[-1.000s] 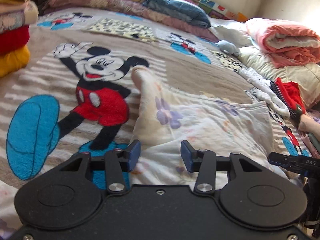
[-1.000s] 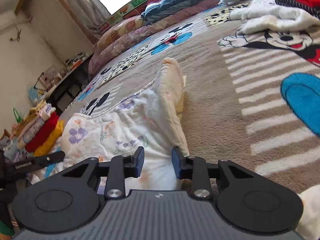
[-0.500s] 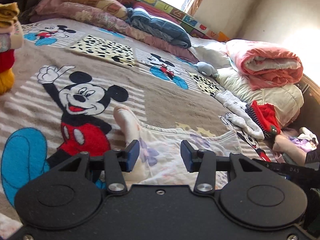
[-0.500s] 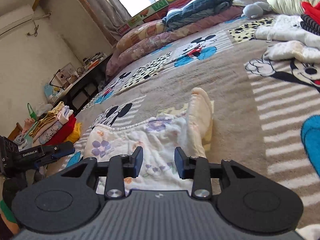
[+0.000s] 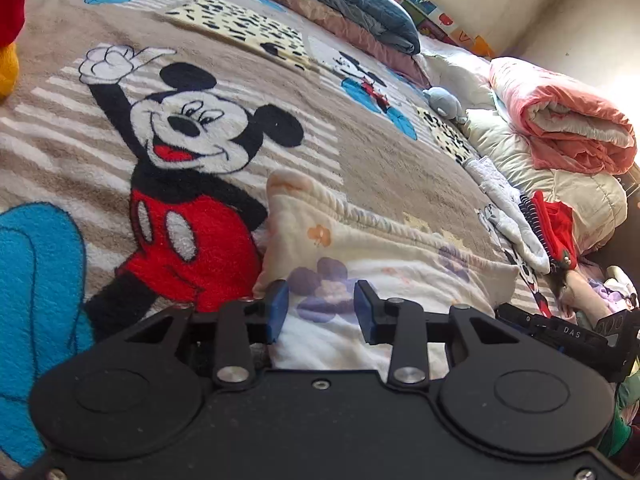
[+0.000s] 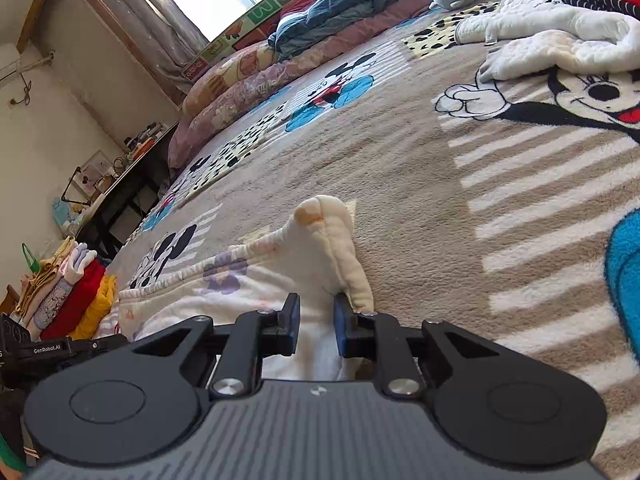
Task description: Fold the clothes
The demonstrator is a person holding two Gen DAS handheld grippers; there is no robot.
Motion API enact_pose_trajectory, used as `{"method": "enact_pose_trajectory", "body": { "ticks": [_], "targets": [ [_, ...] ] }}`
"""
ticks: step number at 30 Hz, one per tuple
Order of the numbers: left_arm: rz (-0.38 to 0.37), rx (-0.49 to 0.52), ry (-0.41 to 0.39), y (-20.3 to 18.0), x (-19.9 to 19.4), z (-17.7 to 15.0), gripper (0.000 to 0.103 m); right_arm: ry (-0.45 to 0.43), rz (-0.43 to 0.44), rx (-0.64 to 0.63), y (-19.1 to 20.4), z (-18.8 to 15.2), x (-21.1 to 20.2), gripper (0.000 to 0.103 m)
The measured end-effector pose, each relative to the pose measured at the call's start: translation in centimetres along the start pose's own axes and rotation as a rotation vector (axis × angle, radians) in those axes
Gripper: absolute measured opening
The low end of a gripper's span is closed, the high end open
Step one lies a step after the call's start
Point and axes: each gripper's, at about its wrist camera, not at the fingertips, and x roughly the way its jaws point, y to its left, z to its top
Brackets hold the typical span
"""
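Note:
A cream floral garment (image 5: 360, 248) lies folded on the Mickey Mouse blanket (image 5: 192, 128). My left gripper (image 5: 320, 310) is open, its blue pads (image 5: 278, 312) over the garment's near left part. In the right wrist view the same garment (image 6: 248, 276) lies ahead and to the left. My right gripper (image 6: 316, 324) is open with a narrow gap, low over the garment's near right corner, with cloth seen between the jaws. The right gripper's body (image 5: 568, 332) shows at the right edge of the left view.
A stack of folded clothes (image 6: 68, 292) stands at the left bed edge. Unfolded white (image 6: 560, 36), striped and red clothes (image 5: 552, 232) lie at the right. A rolled pink quilt (image 5: 560, 120), pillows (image 5: 360, 12) and a grey soft toy (image 5: 444, 104) sit further back.
Both grippers have dropped lower and closer to the garment. The right jaws stand a little narrower than before.

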Motion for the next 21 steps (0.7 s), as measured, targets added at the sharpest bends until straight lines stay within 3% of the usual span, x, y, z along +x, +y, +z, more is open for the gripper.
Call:
{"method": "enact_pose_trajectory", "body": {
  "ticks": [2, 5, 8, 10, 12, 14, 17, 21],
  "targets": [
    [-0.001, 0.012, -0.048, -0.5, -0.9, 0.7, 0.039, -0.004, -0.001, -0.020, 0.7, 0.3, -0.5, 0.034],
    [0.037, 0.015, -0.066, -0.4, -0.6, 1.5, 0.039, -0.003, 0.009, -0.059, 2.0, 0.9, -0.9, 0.036],
    [0.027, -0.022, -0.040, 0.3, 0.8, 1.9, 0.039, -0.041, 0.018, -0.096, 2.8, 1.8, -1.0, 0.036],
    [0.020, -0.047, -0.022, 0.7, 1.7, 2.2, 0.039, -0.057, 0.055, -0.054, 2.1, 2.6, -0.4, 0.036],
    [0.012, -0.073, -0.004, 1.2, 2.7, 2.5, 0.039, -0.049, 0.038, 0.002, 0.6, 3.0, 0.8, 0.036],
    [0.035, -0.123, 0.046, 2.7, 4.3, 2.0, 0.037, -0.004, 0.043, 0.114, -2.0, 2.6, 2.6, 0.031],
    [0.014, -0.158, 0.051, 3.3, 3.9, 2.1, 0.039, 0.009, 0.069, 0.206, -3.6, 2.5, 3.0, 0.021],
    [-0.026, -0.184, 0.017, 3.5, 2.8, 2.1, 0.039, 0.016, 0.076, 0.237, -3.5, 2.7, 2.8, 0.023]
  ]
}}
